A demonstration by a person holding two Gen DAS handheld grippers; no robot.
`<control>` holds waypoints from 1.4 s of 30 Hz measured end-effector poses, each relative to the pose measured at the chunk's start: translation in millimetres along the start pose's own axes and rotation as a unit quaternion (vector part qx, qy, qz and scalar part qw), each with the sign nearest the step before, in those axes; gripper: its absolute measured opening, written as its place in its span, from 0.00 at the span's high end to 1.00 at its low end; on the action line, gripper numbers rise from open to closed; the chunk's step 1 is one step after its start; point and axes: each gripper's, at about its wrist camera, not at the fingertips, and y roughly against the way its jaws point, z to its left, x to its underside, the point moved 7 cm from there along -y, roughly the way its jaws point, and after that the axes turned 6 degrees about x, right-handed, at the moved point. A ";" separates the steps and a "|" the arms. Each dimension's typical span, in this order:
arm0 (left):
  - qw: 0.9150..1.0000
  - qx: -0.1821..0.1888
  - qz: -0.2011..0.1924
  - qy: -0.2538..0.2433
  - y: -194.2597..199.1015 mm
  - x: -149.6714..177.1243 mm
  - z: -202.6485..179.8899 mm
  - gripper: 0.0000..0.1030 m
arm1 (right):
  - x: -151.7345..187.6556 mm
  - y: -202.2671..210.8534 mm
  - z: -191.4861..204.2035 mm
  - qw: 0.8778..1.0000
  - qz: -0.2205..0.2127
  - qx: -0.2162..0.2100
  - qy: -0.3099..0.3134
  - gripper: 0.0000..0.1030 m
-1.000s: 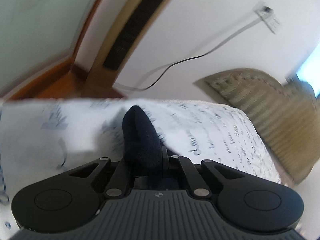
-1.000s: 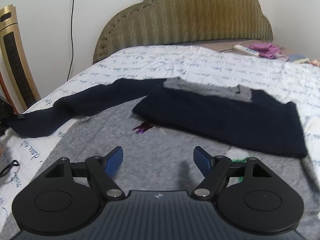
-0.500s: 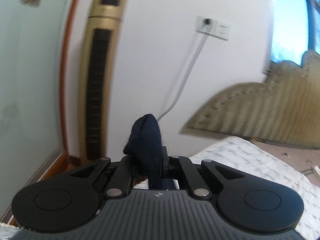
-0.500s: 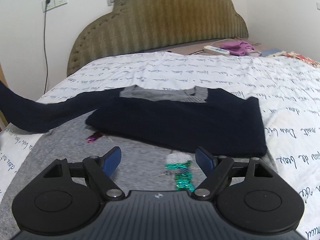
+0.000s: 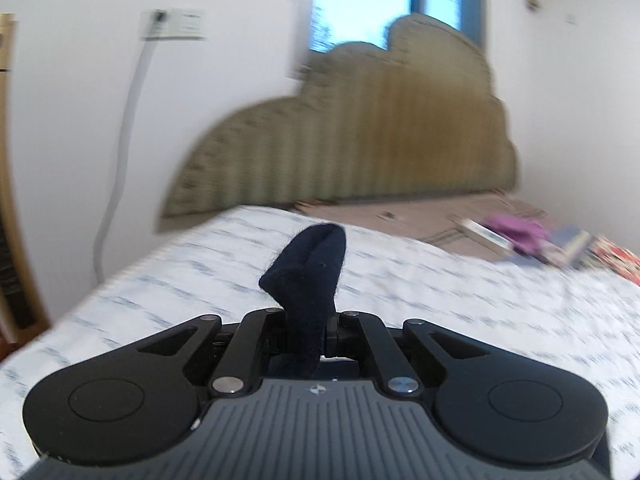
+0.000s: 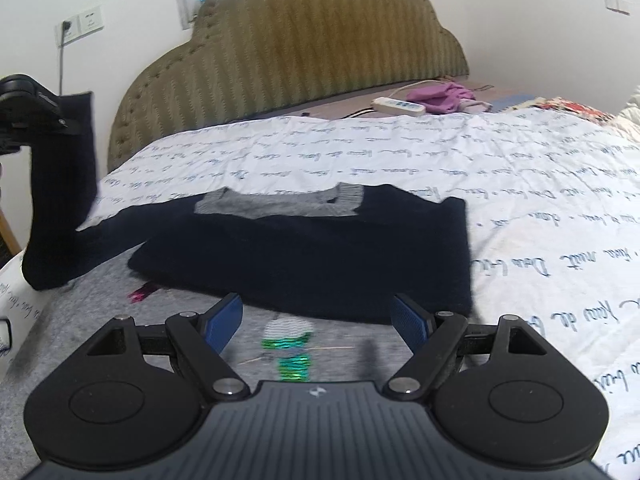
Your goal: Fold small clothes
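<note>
Sleeve now lifted clear of the bed, hanging from the left claw, which pinches the cuff tight; a second ago stretched flat toward the bed's edge. Likely meaning: second sleeve fold under way, with the carry across the body yet to come. Sweater lying on the bed just ahead of the right claw, collar toward the headboard, long axis running from headboard to the near gray hem. Right sleeve apparently folded in already. Right claw spread wide, holding nothing, hovering over the gray lower part.
</note>
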 end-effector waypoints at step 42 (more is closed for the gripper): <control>0.982 0.041 0.141 -0.121 14.4 129.9 -32.6 0.08 | -55.1 -151.6 54.9 0.938 0.169 -0.257 -0.162 0.73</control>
